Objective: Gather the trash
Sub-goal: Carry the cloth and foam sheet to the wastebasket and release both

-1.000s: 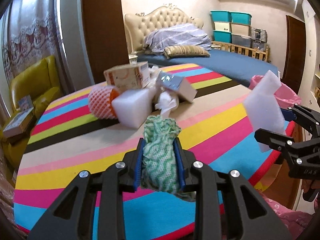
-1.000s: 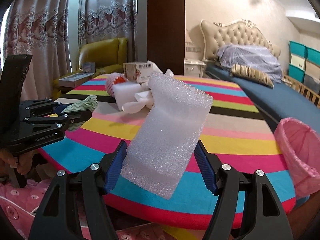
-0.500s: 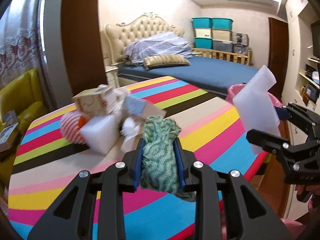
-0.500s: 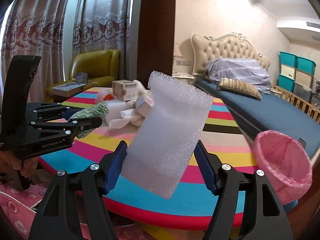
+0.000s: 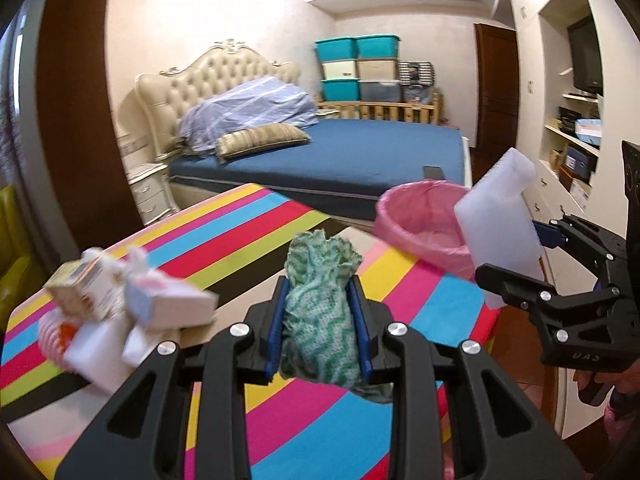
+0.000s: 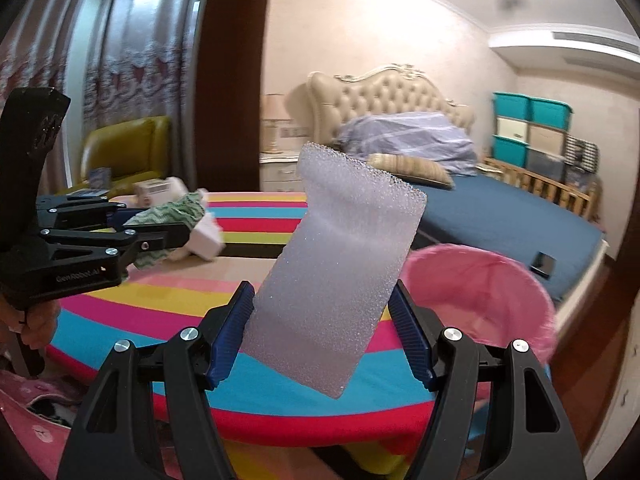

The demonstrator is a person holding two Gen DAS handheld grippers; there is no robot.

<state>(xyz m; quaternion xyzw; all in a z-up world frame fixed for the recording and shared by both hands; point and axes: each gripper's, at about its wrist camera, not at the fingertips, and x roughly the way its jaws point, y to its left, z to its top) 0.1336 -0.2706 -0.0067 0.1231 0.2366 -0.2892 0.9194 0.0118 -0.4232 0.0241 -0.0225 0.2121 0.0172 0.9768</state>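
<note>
Striped table [image 5: 256,240], one pink bin [image 5: 416,220]; left tongs [image 5: 320,312] clamping one green cloth [image 5: 320,320], right tongs [image 6: 320,340] one foam sheet [image 6: 340,272].

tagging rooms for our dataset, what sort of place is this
A bedroom, most likely: a blue-sheeted bed with a cream tufted headboard, a striped pillow, and stacked teal storage bins.
</note>
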